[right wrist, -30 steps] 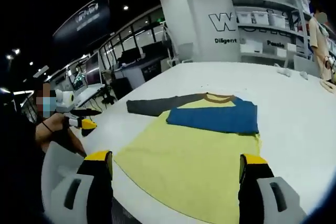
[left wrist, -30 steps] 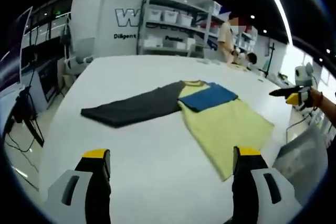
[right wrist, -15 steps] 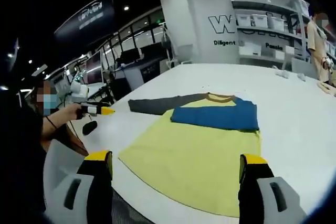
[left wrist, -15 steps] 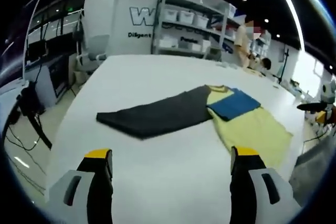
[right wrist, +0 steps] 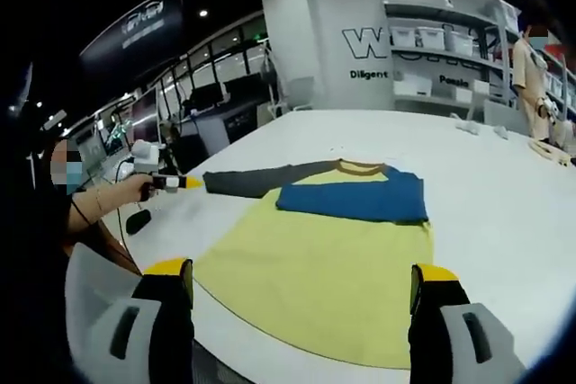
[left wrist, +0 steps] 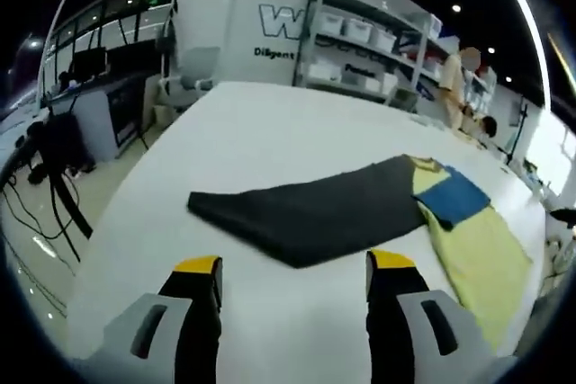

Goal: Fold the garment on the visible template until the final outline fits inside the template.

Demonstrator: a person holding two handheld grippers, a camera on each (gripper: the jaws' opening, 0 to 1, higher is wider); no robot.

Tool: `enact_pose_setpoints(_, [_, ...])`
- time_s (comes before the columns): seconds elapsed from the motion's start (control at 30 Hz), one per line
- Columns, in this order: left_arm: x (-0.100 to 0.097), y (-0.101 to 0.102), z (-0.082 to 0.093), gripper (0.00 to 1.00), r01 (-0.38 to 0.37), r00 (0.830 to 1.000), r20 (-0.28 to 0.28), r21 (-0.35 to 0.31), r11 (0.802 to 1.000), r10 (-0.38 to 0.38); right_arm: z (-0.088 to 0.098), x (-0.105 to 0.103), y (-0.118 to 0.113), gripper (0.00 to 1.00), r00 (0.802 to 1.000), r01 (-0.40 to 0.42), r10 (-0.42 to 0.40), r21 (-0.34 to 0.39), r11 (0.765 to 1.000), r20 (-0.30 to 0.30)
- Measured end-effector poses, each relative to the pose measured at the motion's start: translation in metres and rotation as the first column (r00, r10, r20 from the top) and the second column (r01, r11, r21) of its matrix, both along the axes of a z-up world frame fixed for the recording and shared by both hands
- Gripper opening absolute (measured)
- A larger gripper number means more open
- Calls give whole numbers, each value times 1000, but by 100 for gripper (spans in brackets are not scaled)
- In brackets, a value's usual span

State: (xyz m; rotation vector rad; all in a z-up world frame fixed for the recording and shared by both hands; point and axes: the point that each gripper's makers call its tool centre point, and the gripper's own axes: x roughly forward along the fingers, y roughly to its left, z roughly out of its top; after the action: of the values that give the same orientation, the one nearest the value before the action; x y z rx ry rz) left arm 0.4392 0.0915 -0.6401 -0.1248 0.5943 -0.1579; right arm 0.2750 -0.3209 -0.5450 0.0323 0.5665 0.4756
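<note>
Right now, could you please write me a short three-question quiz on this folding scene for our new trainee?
1. True or false: the blue sleeve is folded across the yellow body of the shirt.
2. Which sleeve lies stretched out on the white table? A) blue B) dark grey C) neither
3. Fill in: the left claw is ____ and holds nothing, pointing at the dark grey sleeve.

Key: 1 true; 2 B; 3 open.
</note>
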Motion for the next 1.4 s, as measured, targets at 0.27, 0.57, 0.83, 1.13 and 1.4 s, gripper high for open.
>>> enact_pose_setpoints(0.27, [14,-3,-16,55,-21,999,-34,1,1000,21,1,2,-1,99,1000,12,-12,-7,1000,-3])
enact_pose_setpoints(0.57, [27,-1,-25,33,-79,995,-54,-8,997,79,-3,-1,-5,99,999,31,-32,-28,999,-11])
enact_pose_setpoints(0.83, [34,3,-32,19,-96,994,-57,11,995,97,-4,0,-6,99,999,37,-37,-36,999,-5])
enact_pose_setpoints(1.13, [43,10,-34,5,-63,994,-87,61,996,68,-6,1,-7,99,999,43,-43,-33,999,-4])
enact_pose_setpoints(1.4, [39,6,-29,0,-38,996,-82,81,996,44,-6,1,-8,99,999,40,-40,-46,998,-1])
